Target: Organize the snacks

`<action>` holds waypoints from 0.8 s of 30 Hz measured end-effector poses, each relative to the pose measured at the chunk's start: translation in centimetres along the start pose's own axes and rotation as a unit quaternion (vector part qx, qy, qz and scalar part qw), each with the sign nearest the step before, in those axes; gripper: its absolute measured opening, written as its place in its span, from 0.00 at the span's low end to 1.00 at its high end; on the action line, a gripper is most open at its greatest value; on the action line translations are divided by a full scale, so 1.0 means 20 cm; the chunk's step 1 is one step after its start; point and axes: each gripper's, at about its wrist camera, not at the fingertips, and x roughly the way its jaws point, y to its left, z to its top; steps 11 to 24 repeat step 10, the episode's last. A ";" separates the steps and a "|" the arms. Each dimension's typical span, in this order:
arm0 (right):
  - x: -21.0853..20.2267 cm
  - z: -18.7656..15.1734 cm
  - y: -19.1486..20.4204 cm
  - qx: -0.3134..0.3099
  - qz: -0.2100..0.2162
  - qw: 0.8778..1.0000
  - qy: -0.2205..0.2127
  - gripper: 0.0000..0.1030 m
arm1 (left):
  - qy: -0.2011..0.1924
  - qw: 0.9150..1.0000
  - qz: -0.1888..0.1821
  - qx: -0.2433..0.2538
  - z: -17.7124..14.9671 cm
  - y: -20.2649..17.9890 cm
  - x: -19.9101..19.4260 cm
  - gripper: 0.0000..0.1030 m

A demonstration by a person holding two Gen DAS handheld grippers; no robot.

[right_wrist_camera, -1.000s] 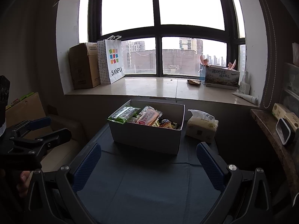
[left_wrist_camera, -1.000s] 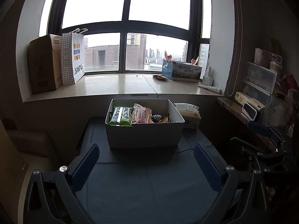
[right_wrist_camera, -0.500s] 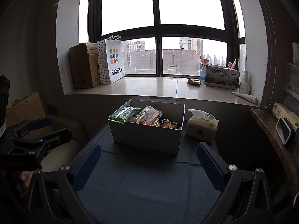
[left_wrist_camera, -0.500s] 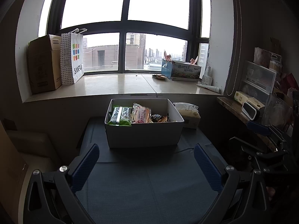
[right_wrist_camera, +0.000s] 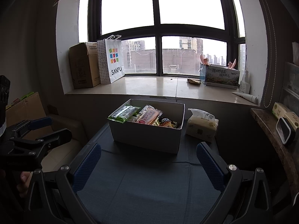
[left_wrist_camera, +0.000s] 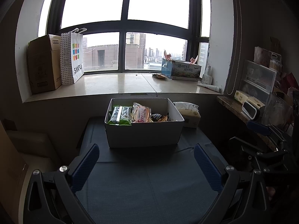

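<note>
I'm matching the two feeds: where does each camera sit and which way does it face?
Left wrist: behind the left tongs, facing the snack box and window; right tongs at its right edge.
Right wrist: behind the right tongs, facing the box from its right; left tongs at left.
Shared: box, tissue pack, SANFU bag.

Cloth-covered table (left_wrist_camera: 149, 183) bears snack box (left_wrist_camera: 143, 134), tissues (left_wrist_camera: 190, 114).

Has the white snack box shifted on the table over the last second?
No. The white snack box keeps its spot beside the tissue pack below the windowsill.
</note>
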 end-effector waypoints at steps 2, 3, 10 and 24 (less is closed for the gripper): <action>0.00 0.00 0.00 0.001 0.000 1.000 0.001 1.00 | 0.000 1.000 0.000 0.001 0.00 0.00 0.00 1.00; 0.00 0.00 0.00 0.001 0.000 1.000 0.001 1.00 | 0.000 1.000 0.000 0.000 0.00 0.00 0.00 1.00; 0.00 0.00 0.00 0.001 -0.001 1.000 0.001 1.00 | 0.001 1.000 0.001 0.001 -0.01 0.00 0.00 1.00; 0.00 0.00 0.00 0.001 -0.001 1.000 0.001 1.00 | 0.001 1.000 0.001 0.001 -0.01 0.00 0.00 1.00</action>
